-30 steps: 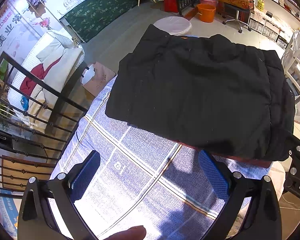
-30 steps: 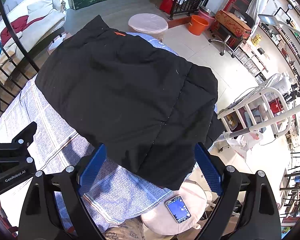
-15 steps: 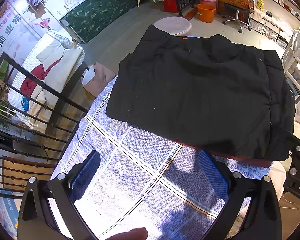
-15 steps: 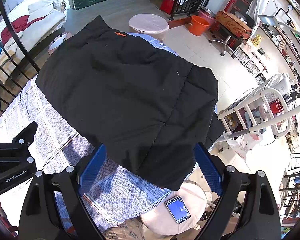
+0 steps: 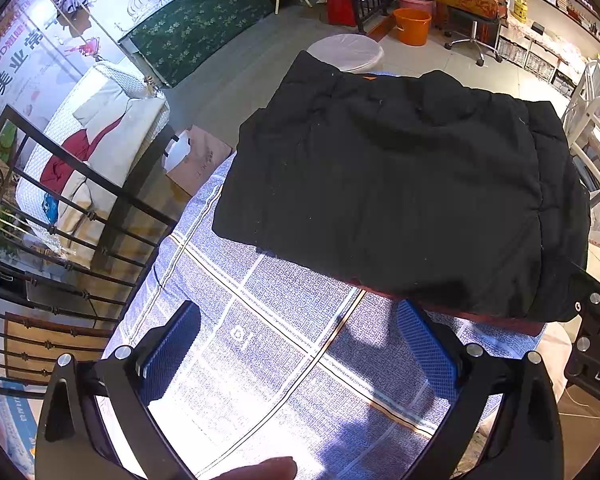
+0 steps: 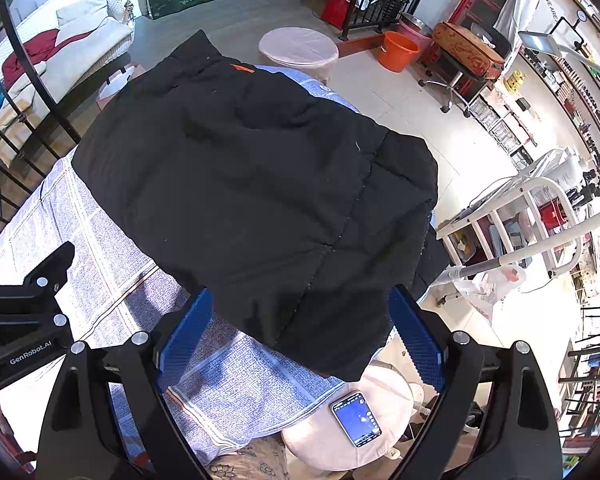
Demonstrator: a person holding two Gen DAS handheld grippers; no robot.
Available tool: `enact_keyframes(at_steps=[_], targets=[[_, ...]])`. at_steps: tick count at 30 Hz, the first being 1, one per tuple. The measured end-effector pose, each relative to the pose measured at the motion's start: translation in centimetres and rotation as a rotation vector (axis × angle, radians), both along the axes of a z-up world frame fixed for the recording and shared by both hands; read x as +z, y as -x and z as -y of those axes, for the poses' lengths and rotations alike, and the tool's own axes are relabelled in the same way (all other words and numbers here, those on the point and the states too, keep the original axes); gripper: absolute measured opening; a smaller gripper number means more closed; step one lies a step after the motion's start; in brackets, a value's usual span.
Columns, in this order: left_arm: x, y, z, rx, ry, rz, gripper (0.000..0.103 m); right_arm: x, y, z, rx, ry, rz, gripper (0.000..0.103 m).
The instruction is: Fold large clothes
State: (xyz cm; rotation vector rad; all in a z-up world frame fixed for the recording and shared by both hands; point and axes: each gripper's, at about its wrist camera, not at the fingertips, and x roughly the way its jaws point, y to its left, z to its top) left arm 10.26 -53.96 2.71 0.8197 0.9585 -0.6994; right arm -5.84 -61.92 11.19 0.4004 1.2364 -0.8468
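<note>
A black padded jacket lies folded into a thick rectangle on a table covered with a blue checked cloth. Seen from the right wrist, the same jacket shows a small orange tag at its far end, and its near corner hangs over the table edge. My left gripper hovers open above bare cloth, just short of the jacket's near edge. My right gripper is open too, held above the jacket's near corner with nothing pinched between its blue pads. A fingertip shows at the bottom edge.
A round stool with a phone on it stands below the table's near corner. A second round stool sits beyond the far end. A black metal railing runs along the left, and a white rack stands to the right.
</note>
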Motion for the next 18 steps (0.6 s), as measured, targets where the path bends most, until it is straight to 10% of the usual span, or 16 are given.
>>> enact_keyframes(at_steps=[18], targets=[[0.46,-0.30,-0.26,-0.005,0.003,-0.007,0.097,-0.04,-0.03,0.13,0.001,-0.001,0.000,0.089]])
